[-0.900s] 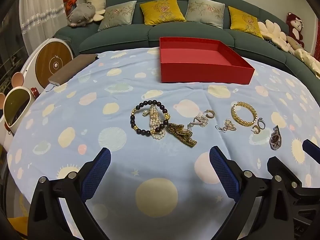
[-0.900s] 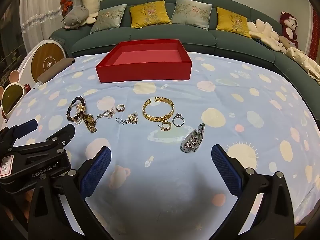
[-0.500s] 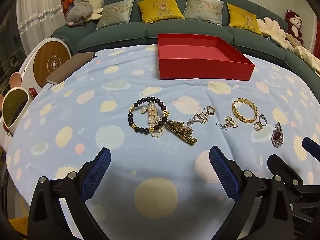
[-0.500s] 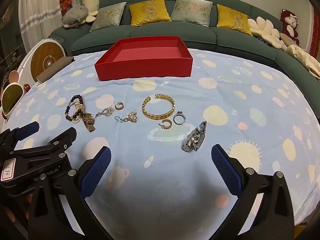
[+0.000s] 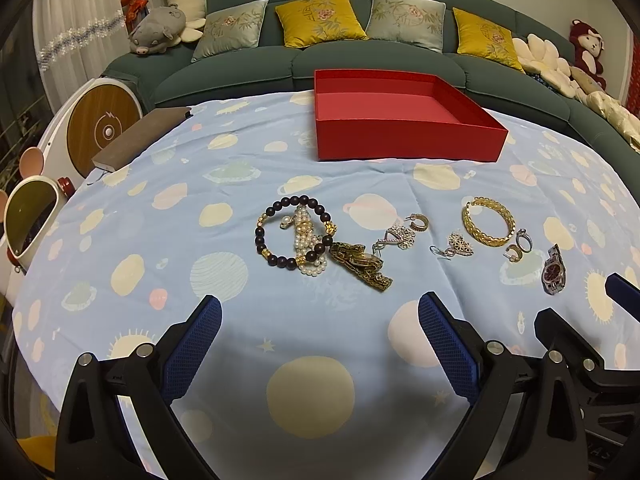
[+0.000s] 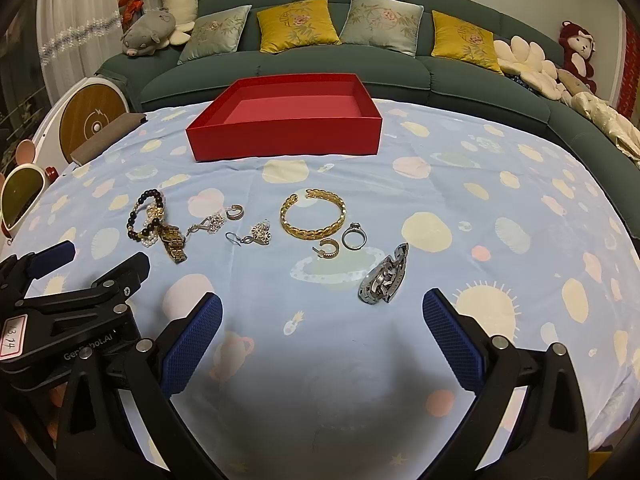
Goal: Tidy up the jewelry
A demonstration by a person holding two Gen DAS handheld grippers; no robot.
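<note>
1. Progress: looks like nothing done yet. Red box (image 6: pixel 286 120) in upper centre of the right wrist view shows only bare floor; same in the left wrist view, upper centre-right.
2. All jewelry out on the blue tablecloth (image 5: pixel 168 240), strung in a row across mid-frame, well short of the box.
3. Left wrist view, left to right: dark bead bracelet (image 5: pixel 294 232) overlapping a pearl strand (image 5: pixel 306 240), gold watch (image 5: pixel 362 266) touching them, silver drop earring (image 5: pixel 398 237), small hoop (image 5: pixel 420 222), second drop earring (image 5: pixel 458 245), gold bangle (image 5: pixel 489 226), ring (image 5: pixel 524 239), hoop (image 5: pixel 513 253), silver watch (image 5: pixel 553 269).
4. Left gripper (image 5: pixel 320 344): jaws spread wide, nothing between them. Bead bracelet cluster directly above the gap, mid-frame, near but not between the pads. Gold watch closest, just above the right-hand pad.
5. Right gripper (image 6: pixel 322 344): jaws spread wide, empty. Silver watch (image 6: pixel 385 276) just above the gap, right of centre, nearest item. Bangle (image 6: pixel 314 220), ring (image 6: pixel 354 236) and hoop (image 6: pixel 329 248) further up, centre frame.
6. Left gripper body visible at lower left of the right wrist view, clear of the jewelry.
7. Remaining, by judgement: every piece to be picked and moved into the box. Tangled bracelet/pearl/watch cluster likely the fiddly one.
</note>
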